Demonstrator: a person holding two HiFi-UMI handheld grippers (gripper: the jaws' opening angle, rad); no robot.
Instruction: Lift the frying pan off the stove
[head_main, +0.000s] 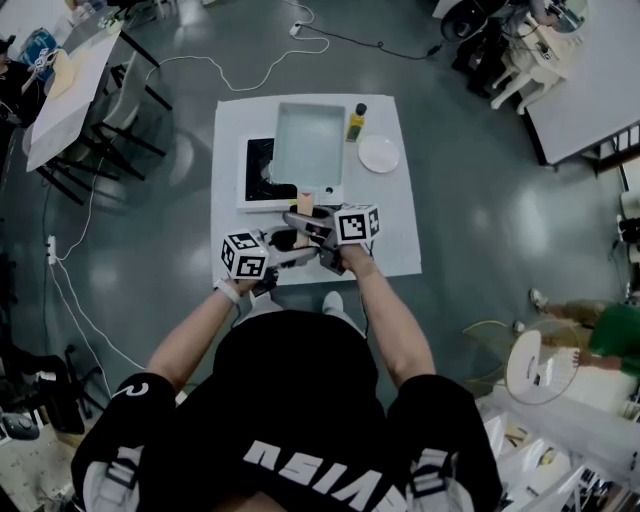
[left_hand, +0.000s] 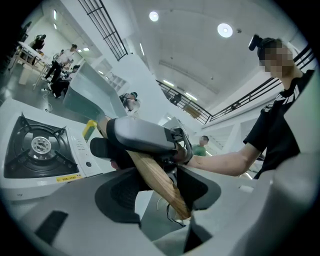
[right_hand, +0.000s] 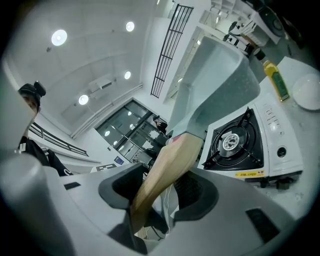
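Gripper views show the stove (right_hand: 239, 145) burner bare; overhead, pale rectangular frying pan (head_main: 308, 145) overlaps it. Left gripper (left_hand: 161, 194), right gripper (right_hand: 165, 194) clamp its wooden handle (right_hand: 172, 162).

In the head view the frying pan (head_main: 308, 143) covers most of the stove (head_main: 257, 172) at frame centre, and its wooden handle (head_main: 305, 199) vanishes beneath the left gripper (head_main: 296, 243) and right gripper (head_main: 305, 220). In the right gripper view the plate (right_hand: 307, 91) is cut off at the right edge, and the bottle (right_hand: 277, 80) label is too small to read
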